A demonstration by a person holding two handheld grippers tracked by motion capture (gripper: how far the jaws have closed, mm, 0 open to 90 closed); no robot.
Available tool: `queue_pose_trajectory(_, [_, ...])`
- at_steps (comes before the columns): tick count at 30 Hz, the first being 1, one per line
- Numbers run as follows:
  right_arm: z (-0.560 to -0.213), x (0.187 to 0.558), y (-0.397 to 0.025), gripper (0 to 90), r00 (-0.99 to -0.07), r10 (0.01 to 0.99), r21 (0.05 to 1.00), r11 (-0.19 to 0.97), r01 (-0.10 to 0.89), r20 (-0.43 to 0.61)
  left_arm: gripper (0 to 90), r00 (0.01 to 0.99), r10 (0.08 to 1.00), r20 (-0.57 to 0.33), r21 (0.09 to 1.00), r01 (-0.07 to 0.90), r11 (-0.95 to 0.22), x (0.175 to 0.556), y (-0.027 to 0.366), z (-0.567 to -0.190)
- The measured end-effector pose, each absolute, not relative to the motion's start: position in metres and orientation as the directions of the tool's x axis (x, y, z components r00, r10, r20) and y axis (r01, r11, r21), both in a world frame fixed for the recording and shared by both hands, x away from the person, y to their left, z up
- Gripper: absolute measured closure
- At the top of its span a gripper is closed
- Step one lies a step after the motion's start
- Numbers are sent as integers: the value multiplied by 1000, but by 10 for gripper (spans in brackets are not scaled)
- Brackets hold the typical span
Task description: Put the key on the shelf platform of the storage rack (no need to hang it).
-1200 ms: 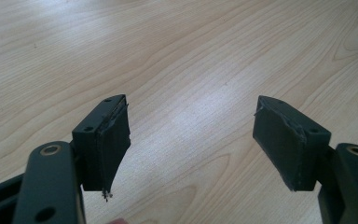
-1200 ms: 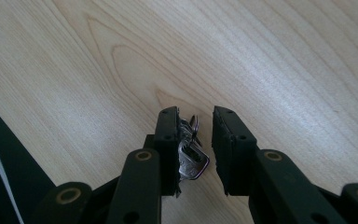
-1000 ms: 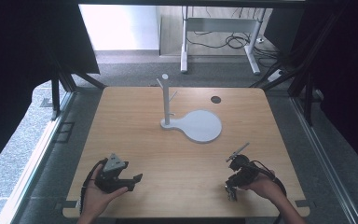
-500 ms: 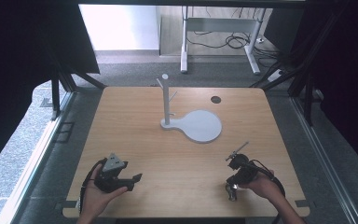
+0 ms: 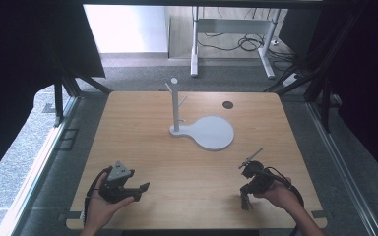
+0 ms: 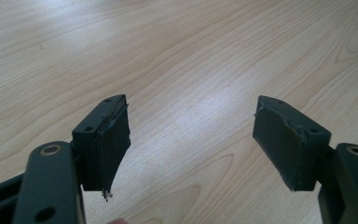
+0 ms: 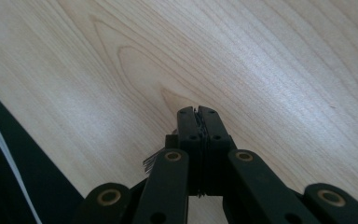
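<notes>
Left claw (image 6: 191, 140) wide apart, empty | right claw (image 7: 198, 112) pressed closed, empty

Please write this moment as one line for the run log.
left gripper: open, empty, over bare table | right gripper: shut, empty, near front edge | white stand: upright on its flat base, untouched

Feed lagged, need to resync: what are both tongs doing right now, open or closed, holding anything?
Left tongs: open, jaws wide apart, nothing between them, over bare table.
Right tongs: closed, jaws pressed together, holding nothing.
</notes>
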State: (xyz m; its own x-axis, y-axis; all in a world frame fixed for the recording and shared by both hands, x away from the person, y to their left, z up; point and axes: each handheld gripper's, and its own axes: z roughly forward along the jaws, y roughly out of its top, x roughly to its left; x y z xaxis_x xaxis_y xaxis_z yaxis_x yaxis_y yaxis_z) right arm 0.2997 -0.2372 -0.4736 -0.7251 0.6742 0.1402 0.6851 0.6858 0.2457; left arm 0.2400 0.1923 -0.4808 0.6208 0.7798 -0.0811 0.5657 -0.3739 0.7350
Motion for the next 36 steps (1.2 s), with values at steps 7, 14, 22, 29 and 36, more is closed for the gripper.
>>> queue_pose_trajectory(7, [-453, 298, -241, 893, -736, 663, 271, 689, 672, 137, 274, 619, 781, -81, 737, 565, -372, 240, 193, -480])
queue_pose_trajectory(14, [-433, 298, -243, 893, -744, 658, 306, 689, 657, 116, 274, 618, 782, -80, 740, 563, -369, 239, 194, -479])
queue_pose_trajectory(22, [-414, 301, -244, 893, -750, 655, 330, 690, 644, 96, 274, 617, 782, -80, 739, 563, -369, 239, 194, -479])
queue_pose_trajectory(29, [-404, 305, -240, 893, -757, 648, 332, 698, 634, 84, 274, 617, 782, -81, 739, 564, -369, 240, 195, -479])
queue_pose_trajectory(36, [-398, 311, -237, 893, -762, 643, 332, 704, 628, 78, 274, 616, 783, -83, 740, 564, -365, 240, 195, -479])
